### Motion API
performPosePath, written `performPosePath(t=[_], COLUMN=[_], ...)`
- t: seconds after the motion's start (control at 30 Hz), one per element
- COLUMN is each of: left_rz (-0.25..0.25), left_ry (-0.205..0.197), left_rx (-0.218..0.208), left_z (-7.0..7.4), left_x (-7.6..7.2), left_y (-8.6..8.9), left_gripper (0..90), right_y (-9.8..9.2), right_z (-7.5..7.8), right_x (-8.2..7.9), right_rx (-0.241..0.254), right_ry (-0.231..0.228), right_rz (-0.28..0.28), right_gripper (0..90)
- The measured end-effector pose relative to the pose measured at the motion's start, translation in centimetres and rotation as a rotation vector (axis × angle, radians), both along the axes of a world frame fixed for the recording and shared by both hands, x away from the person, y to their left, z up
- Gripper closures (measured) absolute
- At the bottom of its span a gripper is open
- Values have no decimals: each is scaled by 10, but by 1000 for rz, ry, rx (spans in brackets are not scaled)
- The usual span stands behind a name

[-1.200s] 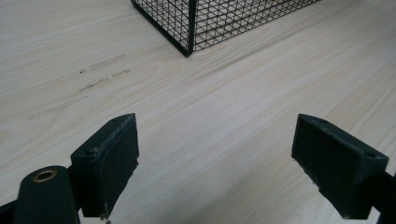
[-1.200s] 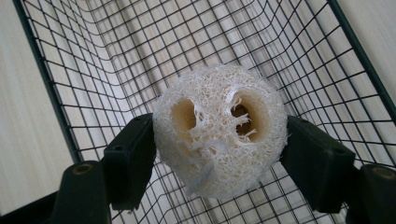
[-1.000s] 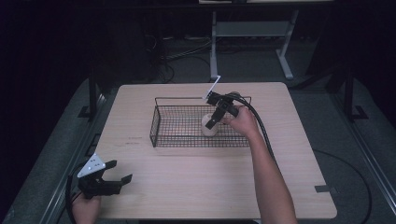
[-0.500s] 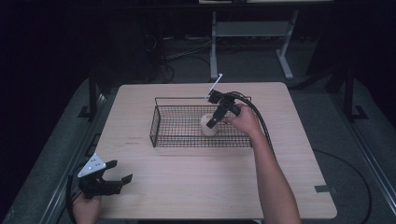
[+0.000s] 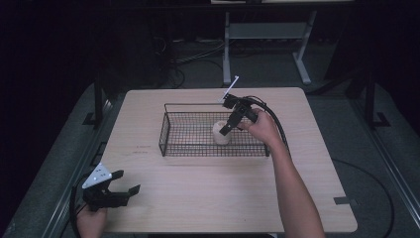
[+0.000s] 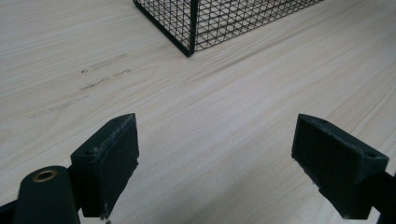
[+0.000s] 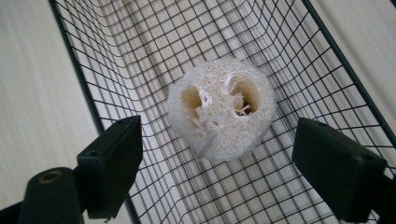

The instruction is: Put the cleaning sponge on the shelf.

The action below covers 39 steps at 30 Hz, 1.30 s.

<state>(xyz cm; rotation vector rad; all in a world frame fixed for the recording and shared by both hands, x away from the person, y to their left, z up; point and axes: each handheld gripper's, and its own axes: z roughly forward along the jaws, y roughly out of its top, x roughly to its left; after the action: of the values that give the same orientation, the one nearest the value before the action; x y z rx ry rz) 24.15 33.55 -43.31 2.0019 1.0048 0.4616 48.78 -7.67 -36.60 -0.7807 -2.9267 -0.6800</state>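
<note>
- Now the right hand-held gripper [image 5: 227, 130] has just been opening its jaws, which stand clear of the loofah piece [image 7: 221, 108].
- That loofah piece sits inside the wire basket [image 5: 171, 130]; placing looks done.
- Meanwhile the left hand-held gripper [image 5: 125, 187] gapes empty over the bench [image 5: 198, 198].

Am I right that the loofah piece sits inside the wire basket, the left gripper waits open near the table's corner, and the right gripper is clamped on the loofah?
Not quite: the right gripper is not clamped. Its jaws have just been opening and stand apart from the loofah piece, as the right gripper view shows. The loofah does sit inside the wire basket, and the left gripper waits open near the table's corner.
</note>
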Motion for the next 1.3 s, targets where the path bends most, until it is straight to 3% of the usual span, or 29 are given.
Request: performPosePath(t=[0.43,0.8,1.1,1.17,1.3], left_rz=[-6,-11,-16,-15,-15], left_ry=[1,2,2,2,7], left_rx=[0,5,9,8,9], left_z=[0,0,-1,-1,-1], left_x=[1,1,1,1,2], left_y=[0,-1,-3,-3,-3], left_gripper=[137,137,137,137,137], right_y=[0,-2,-10,-13,-15], right_z=[10,16,16,16,17], right_x=[-7,-15,-21,-22,-26], right_rx=[36,27,56,72,57], right_ry=[0,3,-18,-11,3], right_rz=[7,19,14,19,42], right_gripper=[147,147,147,147,147])
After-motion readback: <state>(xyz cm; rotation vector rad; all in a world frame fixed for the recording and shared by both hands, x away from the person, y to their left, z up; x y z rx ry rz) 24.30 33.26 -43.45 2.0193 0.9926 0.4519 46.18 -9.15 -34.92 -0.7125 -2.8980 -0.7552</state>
